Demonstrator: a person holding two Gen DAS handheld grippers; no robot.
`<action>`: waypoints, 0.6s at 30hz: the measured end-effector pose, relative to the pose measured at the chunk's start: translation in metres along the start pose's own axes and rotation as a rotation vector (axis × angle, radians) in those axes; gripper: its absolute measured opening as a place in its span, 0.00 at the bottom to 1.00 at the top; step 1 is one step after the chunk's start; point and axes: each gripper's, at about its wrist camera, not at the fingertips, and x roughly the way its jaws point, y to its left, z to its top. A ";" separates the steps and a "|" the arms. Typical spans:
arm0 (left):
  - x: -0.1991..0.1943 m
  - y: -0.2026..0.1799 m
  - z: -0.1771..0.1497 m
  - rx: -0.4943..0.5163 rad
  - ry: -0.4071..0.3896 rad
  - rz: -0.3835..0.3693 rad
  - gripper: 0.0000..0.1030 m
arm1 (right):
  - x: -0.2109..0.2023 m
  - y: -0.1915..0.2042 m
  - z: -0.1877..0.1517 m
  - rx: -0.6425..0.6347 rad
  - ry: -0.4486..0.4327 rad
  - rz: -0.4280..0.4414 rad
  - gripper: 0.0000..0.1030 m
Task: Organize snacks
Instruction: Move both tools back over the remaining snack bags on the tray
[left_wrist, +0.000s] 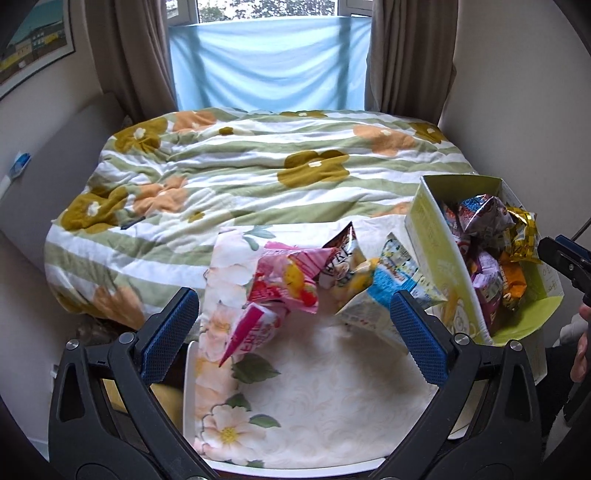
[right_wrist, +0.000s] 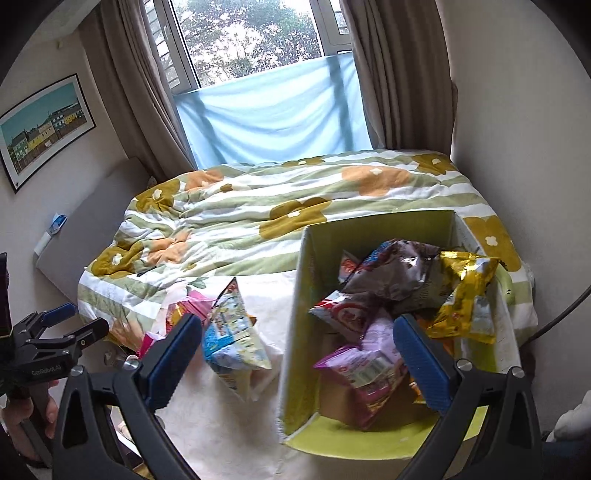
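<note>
Both grippers, left gripper and right gripper, hang with jaws spread wide, holding nothing. Loose snack packets, including a pink packet, lie centre-frame left of the part-filled green cardboard box. Grasp one packet by its crimped edge, not the puffed middle.

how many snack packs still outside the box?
4 visible: pink pack, pink-white pack nearest the left claw, brown pack, blue-yellow pack beside the box. Overlap may hide others.
</note>
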 end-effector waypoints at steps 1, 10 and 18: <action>0.000 0.010 -0.003 0.003 0.004 -0.005 0.99 | 0.002 0.010 -0.004 0.001 -0.001 -0.002 1.00; 0.028 0.070 -0.041 0.056 0.075 -0.082 0.99 | 0.040 0.073 -0.052 0.091 0.044 -0.049 1.00; 0.088 0.072 -0.067 0.092 0.153 -0.161 0.99 | 0.091 0.088 -0.090 0.209 0.101 -0.111 1.00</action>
